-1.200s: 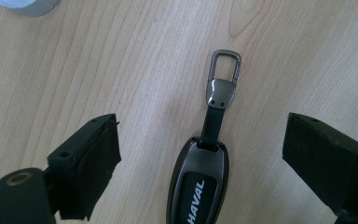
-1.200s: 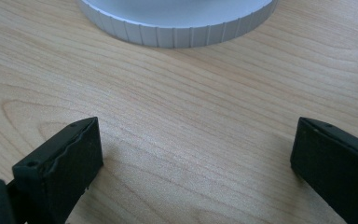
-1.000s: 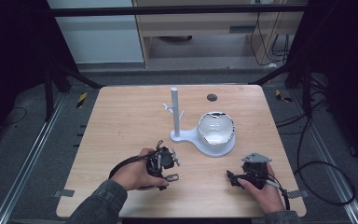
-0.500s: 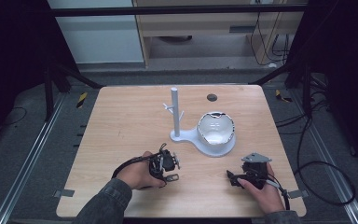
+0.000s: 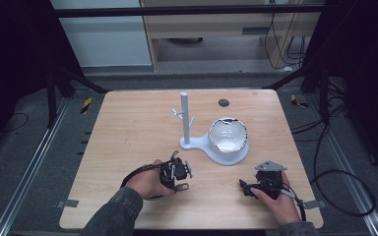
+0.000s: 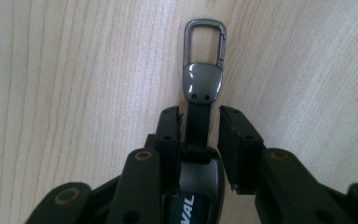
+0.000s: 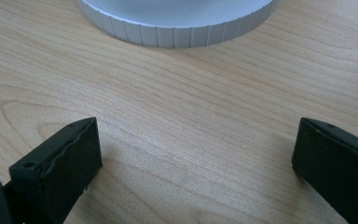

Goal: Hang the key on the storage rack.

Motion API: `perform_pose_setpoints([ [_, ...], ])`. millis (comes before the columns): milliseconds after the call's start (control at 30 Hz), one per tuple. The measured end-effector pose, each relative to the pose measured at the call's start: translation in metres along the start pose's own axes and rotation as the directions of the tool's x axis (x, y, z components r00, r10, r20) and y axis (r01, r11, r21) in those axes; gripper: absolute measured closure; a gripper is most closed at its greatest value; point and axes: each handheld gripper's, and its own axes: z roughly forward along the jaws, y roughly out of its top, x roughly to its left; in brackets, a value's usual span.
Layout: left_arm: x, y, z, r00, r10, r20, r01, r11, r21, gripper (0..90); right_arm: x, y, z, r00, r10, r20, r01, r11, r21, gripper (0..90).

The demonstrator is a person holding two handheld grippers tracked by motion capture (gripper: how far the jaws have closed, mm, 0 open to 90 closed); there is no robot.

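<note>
Key fob [image 6: 200, 140] lies flat on the table [image 5: 128, 128], near the front edge, left of centre, just in front of the white stand [image 5: 197, 142]. Build: dark body, short black strap, glossy metal cap, carabiner clip [image 6: 205, 39] at the far end.

Handling, my read:
- Light and small; no load issue.
- Metal cap and clip are stiff and smooth, likely slippery under the pads.
- Strap is flexible, so the clip end will probably droop and swing once lifted.
- Not fragile.
- Best hold: across the strap or the fob body, where the pads get flat sides. Avoid the polished cap (rounded, could squirt out).

Left gripper [image 6: 200, 114]: jaws part open, straddling the strap. The left pad sits right against the strap; the right pad stands just apart from it. Not clamped as far as I can tell. The fob body runs back under and between the fingers [image 6: 168, 135], and the clip points straight out ahead of the tips. In the high view the left gripper [image 5: 179, 179] is low at the table with the clip poking out in front.

Right gripper [image 7: 196, 154]: jaws wide open, holding nothing, bare wood between them, ribbed rim of the stand's base ahead. In the high view the right gripper [image 5: 246, 187] rests near the front right, well apart from the fob.
</note>
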Motion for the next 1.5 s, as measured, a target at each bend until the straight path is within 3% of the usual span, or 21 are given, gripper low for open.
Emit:
perform_pose_setpoints([
  [767, 0.001, 0.001, 0.006, 1.0000, 0.005, -0.005, -0.005, 0.9999, 0.012, 80.0, 0.000, 0.000, 0.000, 1.0000, -0.001, -0.001, 0.001, 1.000, 0.000, 1.5],
  [867, 0.003, -0.003, 0.003, 0.9997, -0.018, -0.017, 0.018, 0.9998, -0.008, 80.2, 0.000, 0.000, 0.000, 1.0000, -0.003, -0.004, 0.003, 1.000, 0.000, 1.5],
  [1000, 0.008, -0.017, -0.005, 0.9964, -0.083, -0.020, 0.081, 0.9927, -0.090, 80.4, 0.000, 0.000, -0.001, 0.9999, 0.004, -0.013, -0.004, 1.000, 0.003, 1.5],
  [1033, 0.008, -0.017, -0.005, 0.9964, -0.083, -0.020, 0.081, 0.9927, -0.090, 80.4, 0.000, 0.000, -0.001, 0.9999, 0.004, -0.013, -0.004, 1.000, 0.003, 1.5],
  [1067, 0.009, -0.026, -0.009, 0.9918, -0.126, -0.022, 0.122, 0.9824, -0.142, 80.4, -0.001, 0.000, -0.001, 0.9999, -0.002, -0.011, 0.002, 1.000, 0.002, 1.5],
  [1133, 0.011, -0.036, -0.014, 0.9883, -0.152, -0.015, 0.146, 0.9715, -0.186, 80.4, 0.000, 0.000, -0.001, 0.9999, 0.001, -0.011, -0.001, 1.000, 0.003, 1.5],
  [1200, 0.010, -0.047, -0.020, 0.9830, -0.182, -0.022, 0.172, 0.9560, -0.237, 80.4, -0.001, 0.000, -0.001, 0.9999, -0.002, -0.011, 0.002, 1.000, 0.002, 1.4],
  [1233, 0.010, -0.047, -0.020, 0.9830, -0.182, -0.022, 0.172, 0.9560, -0.237, 80.4, -0.001, 0.000, -0.001, 0.9999, -0.002, -0.011, 0.002, 1.000, 0.002, 1.4],
  [1267, 0.010, -0.053, -0.023, 0.9804, -0.195, -0.030, 0.180, 0.9488, -0.259, 80.4, -0.001, 0.000, 0.000, 0.9999, -0.009, -0.012, 0.009, 1.000, 0.001, 1.3],
  [1300, 0.008, -0.066, -0.030, 0.9752, -0.216, -0.049, 0.190, 0.9314, -0.310, 80.4, -0.001, 0.000, -0.001, 0.9999, 0.000, -0.017, 0.000, 1.000, 0.005, 1.2],
  [1333, 0.007, -0.073, -0.034, 0.9719, -0.229, -0.053, 0.199, 0.9213, -0.334, 80.4, -0.001, 0.000, 0.000, 0.9998, -0.010, -0.014, 0.011, 1.000, 0.002, 1.2],
  [1400, 0.005, -0.088, -0.039, 0.9605, -0.272, -0.059, 0.230, 0.8936, -0.386, 80.5, -0.001, 0.000, 0.000, 0.9998, -0.010, -0.014, 0.010, 1.000, 0.002, 1.2],
  [1467, 0.003, -0.102, -0.045, 0.9463, -0.315, -0.073, 0.255, 0.8656, -0.431, 80.5, -0.001, 0.000, -0.001, 0.9999, 0.000, -0.017, 0.000, 1.000, 0.004, 1.2],
  [1500, 0.001, -0.108, -0.047, 0.9364, -0.341, -0.081, 0.268, 0.8461, -0.461, 80.6, -0.001, 0.000, -0.001, 0.9998, -0.001, -0.018, 0.001, 1.000, 0.004, 1.2],
])
